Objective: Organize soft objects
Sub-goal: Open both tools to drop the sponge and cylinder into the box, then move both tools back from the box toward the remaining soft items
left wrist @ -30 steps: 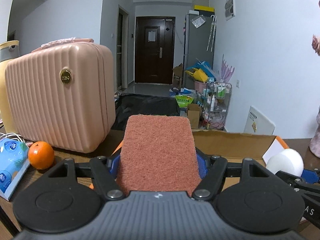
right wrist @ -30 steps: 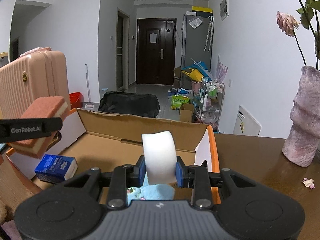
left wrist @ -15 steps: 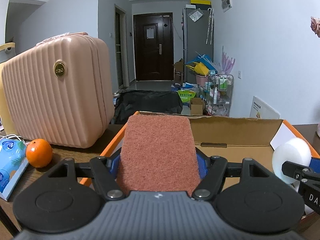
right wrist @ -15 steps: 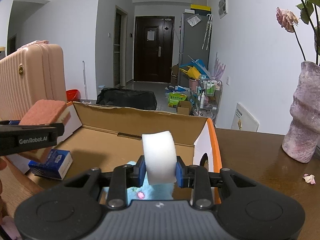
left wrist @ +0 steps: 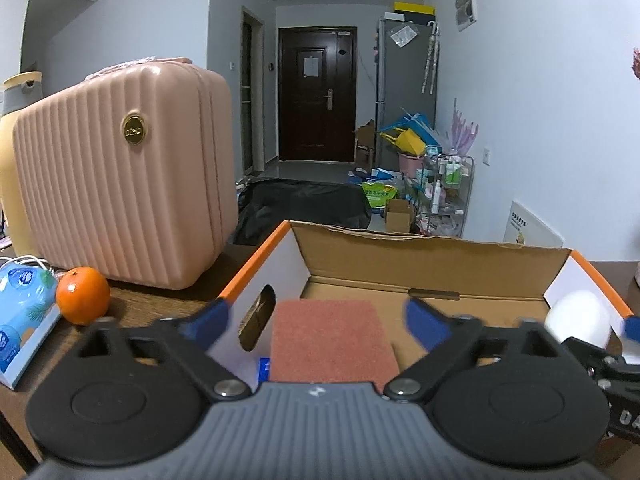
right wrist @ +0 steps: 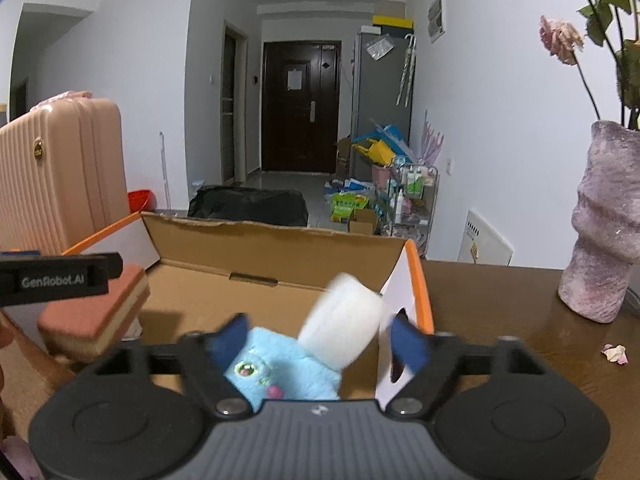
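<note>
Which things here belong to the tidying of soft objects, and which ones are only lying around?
Part of the job:
- cardboard box
- scrubbing sponge
- white foam piece
- blue plush toy
- small blue packet inside the box

Just lying about:
- pink suitcase
- orange
- tissue pack
- vase
- fallen petal

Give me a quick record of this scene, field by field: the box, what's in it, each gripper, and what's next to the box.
box: open cardboard box on a brown table
in box: blue plush toy
left gripper: jaws opening, scrubbing sponge between them, untouched
right gripper: jaws opening, white sponge tilting free
beside box: pink case, orange, vase
</note>
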A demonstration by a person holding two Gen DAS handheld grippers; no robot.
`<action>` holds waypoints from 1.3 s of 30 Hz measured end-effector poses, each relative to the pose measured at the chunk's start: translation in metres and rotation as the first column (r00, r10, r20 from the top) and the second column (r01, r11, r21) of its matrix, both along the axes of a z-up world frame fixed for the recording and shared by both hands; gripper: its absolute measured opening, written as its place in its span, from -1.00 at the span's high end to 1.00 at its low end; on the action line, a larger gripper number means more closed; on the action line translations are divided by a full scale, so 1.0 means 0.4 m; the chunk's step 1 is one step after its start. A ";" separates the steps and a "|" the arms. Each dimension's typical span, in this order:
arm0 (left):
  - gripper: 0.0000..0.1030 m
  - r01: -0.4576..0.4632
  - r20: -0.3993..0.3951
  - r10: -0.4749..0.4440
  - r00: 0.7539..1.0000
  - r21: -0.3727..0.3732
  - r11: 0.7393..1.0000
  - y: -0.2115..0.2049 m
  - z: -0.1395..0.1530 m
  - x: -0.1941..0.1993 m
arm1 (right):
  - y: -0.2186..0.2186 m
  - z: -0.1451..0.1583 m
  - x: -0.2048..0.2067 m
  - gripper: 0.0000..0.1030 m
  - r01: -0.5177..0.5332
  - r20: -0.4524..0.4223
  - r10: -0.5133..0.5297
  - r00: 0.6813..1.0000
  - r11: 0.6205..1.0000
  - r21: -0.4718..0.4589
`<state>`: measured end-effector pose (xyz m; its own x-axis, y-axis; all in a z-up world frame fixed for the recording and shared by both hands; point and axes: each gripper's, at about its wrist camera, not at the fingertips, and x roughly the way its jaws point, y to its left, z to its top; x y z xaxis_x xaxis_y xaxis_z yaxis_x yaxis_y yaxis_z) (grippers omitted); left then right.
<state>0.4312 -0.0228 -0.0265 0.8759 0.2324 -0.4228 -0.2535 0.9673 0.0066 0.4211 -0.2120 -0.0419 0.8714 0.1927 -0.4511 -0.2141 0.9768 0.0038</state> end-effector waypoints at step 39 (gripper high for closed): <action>-1.00 -0.005 0.053 0.006 0.999 -0.019 1.000 0.023 0.052 -0.107 | -0.084 0.062 -0.113 -1.00 0.053 0.124 -0.063 0.990 0.995 0.086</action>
